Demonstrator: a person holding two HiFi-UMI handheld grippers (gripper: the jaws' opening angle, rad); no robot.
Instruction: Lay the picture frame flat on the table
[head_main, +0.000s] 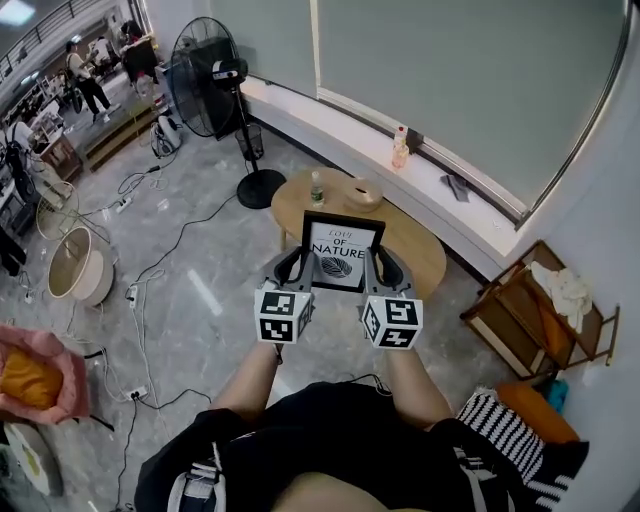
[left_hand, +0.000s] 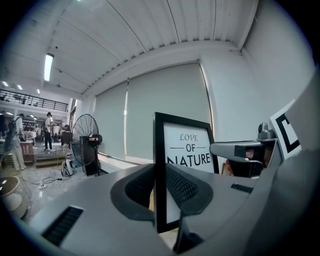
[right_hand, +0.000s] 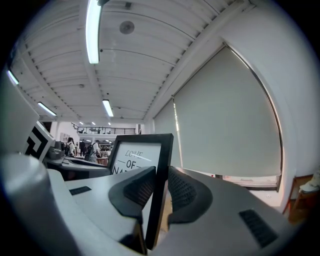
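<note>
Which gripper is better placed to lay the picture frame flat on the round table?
Neither clearly: the left gripper is shut on the picture frame's left edge, the right gripper on its right edge, at similar height. Probably both should lower it together onto the table.

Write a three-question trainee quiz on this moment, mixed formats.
1. True or false: the frame lies flat on the table.
2. The frame is clamped by: A. left hand-held gripper only; B. right hand-held gripper only; C. both.
3. Fill in: the frame reads "Love of ____".
Key: 1 false, it is held upright; 2 C; 3 Nature.
</note>
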